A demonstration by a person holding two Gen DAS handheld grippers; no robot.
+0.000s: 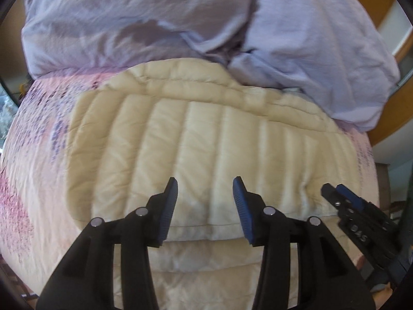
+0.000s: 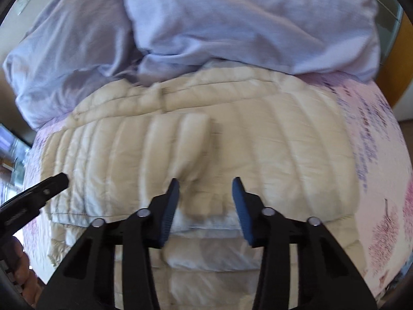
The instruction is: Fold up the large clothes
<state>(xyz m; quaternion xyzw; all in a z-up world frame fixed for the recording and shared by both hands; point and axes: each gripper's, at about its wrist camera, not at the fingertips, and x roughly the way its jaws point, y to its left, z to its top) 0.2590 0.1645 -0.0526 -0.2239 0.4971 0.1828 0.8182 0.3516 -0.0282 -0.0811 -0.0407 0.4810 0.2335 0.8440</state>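
Both pairs of jaws are standing partly apart with nothing pinched between them. We are holding the left gripper (image 1: 205,206) over the cream quilted puffer jacket (image 1: 201,142), its blue ribbed pads (image 1: 167,211) hovering above the folded near edge, fabric showing in the gap but not being pressed. We are holding the right gripper (image 2: 206,206) over the same jacket (image 2: 258,142), its jaws likewise open at a middling width, with a raised ridge of padding (image 2: 191,139) lying just beyond its left pad. In the left wrist view the right gripper (image 1: 338,193) is showing at the right edge, beside the jacket's right side; in the right wrist view the left gripper (image 2: 55,182) is reaching in from the left edge over the jacket's left side. The jacket is lying folded on a bed with a pink and purple floral sheet (image 1: 38,155), its channels running away from us. A crumpled lavender duvet (image 1: 129,20) is heaped at the far side, touching the jacket's far edge. Both views are slightly blurred.
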